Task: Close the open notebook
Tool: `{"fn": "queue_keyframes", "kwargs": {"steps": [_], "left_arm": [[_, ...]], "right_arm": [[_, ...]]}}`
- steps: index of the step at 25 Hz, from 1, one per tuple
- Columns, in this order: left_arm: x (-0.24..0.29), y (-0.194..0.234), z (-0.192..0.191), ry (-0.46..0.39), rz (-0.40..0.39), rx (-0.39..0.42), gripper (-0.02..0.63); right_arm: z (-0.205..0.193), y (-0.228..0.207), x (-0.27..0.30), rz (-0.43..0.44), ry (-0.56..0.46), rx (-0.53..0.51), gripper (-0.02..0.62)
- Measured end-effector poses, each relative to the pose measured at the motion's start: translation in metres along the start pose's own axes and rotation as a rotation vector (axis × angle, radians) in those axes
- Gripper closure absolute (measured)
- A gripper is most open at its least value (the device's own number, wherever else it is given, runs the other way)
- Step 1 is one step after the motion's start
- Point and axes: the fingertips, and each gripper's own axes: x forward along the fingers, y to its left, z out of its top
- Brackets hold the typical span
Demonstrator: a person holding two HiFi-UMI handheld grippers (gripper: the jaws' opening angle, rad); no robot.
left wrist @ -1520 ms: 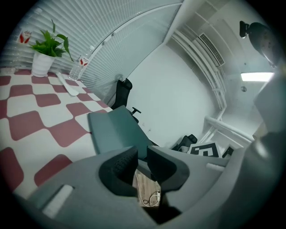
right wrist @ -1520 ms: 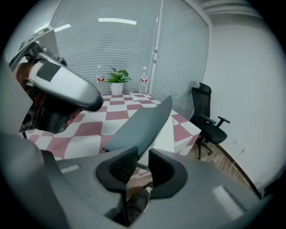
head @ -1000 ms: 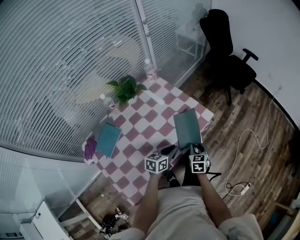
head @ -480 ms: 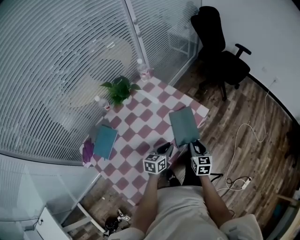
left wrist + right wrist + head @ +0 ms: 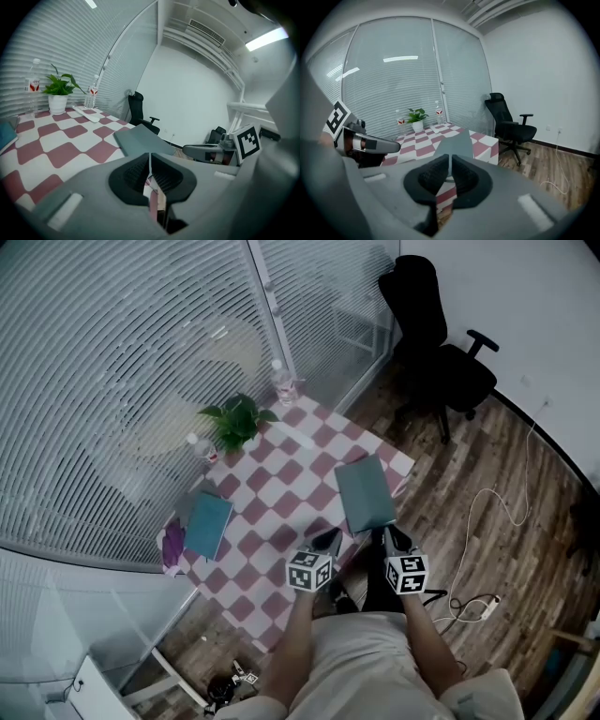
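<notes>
The dark grey-green notebook (image 5: 366, 493) lies closed and flat on the right side of the checkered table (image 5: 281, 474), near its front edge. It also shows ahead in the left gripper view as the notebook (image 5: 140, 139) and in the right gripper view as the notebook (image 5: 457, 146). My left gripper (image 5: 328, 539) hovers at the table's front edge, left of the notebook. Its jaws are closing, pads nearly together with nothing between them. My right gripper (image 5: 394, 536) sits just behind the notebook's near edge, clear of it. Its jaws are closing too, with nothing held.
A teal book (image 5: 207, 524) and a purple thing (image 5: 172, 545) lie at the table's left end. A potted plant (image 5: 234, 418) and two bottles (image 5: 280, 381) stand along the far side by the blinds. A black office chair (image 5: 436, 343) and a floor cable (image 5: 487, 521) are to the right.
The right gripper has drawn back off the notebook's near edge and risen a little, and its jaws have come together. The left gripper's jaws have narrowed; it stayed in place.
</notes>
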Motion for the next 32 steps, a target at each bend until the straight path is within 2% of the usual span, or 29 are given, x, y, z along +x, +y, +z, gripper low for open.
{"fn": "queue_keyframes", "kwargs": {"steps": [2, 8, 14, 23, 32], "left_arm": [[0.001, -0.002, 0.001, -0.001, -0.003, 0.006, 0.596], [-0.001, -0.001, 0.006, -0.007, -0.005, 0.002, 0.598], [-0.001, 0.000, 0.005, -0.003, -0.004, -0.001, 0.598], [0.000, -0.006, 0.000, 0.019, -0.014, 0.046, 0.598], [0.001, -0.010, 0.001, 0.021, -0.023, 0.048, 0.598]], "right_arm": [[0.001, 0.003, 0.001, 0.020, 0.002, 0.011, 0.594], [-0.004, 0.011, 0.005, 0.070, 0.026, 0.013, 0.594], [-0.002, 0.014, 0.006, 0.051, 0.049, -0.076, 0.595], [-0.003, 0.013, 0.003, 0.052, 0.065, -0.067, 0.594], [-0.004, 0.009, 0.001, 0.040, 0.069, -0.062, 0.595]]}}
